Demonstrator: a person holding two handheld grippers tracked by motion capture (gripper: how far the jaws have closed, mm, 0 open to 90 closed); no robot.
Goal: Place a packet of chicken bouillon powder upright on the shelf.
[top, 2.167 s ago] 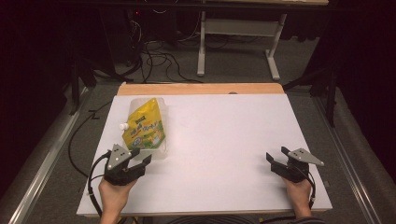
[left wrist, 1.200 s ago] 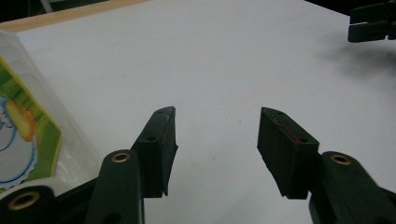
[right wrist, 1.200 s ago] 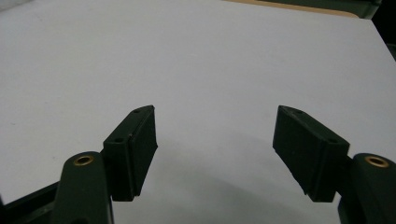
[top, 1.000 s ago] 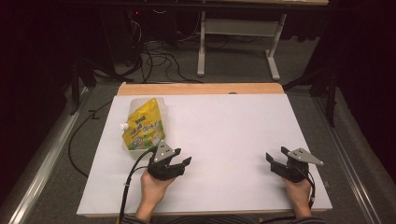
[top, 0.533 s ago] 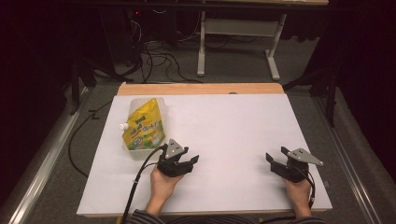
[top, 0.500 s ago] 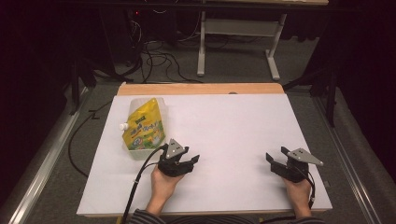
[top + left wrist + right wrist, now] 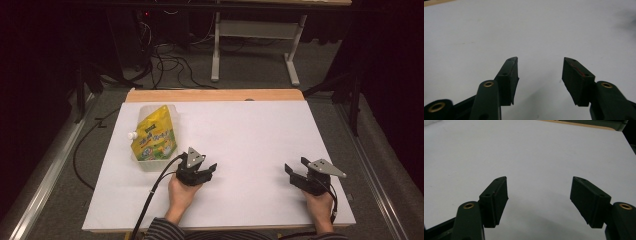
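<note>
A: In the high view, the pouch point(image 7: 152, 137) lies in a clear tray point(image 7: 150, 162) at left centre; the left tool point(image 7: 200, 175) sits just right of it, the right tool point(image 7: 299, 176) lower right.

B: The left gripper view has jaws apart, empty, over bare table point(image 7: 549, 30)?

A: Yes. In the right gripper view they're wider, also empty. Reaching sideways for the pouch, a jaw might catch the tray rim.

High view: fixed above the near edge, facing forward and down, far enough to take in the whole white table point(image 7: 260, 130). Gripper views: each rides low and close behind its own jaws, facing ahead over that same bare white surface
</note>
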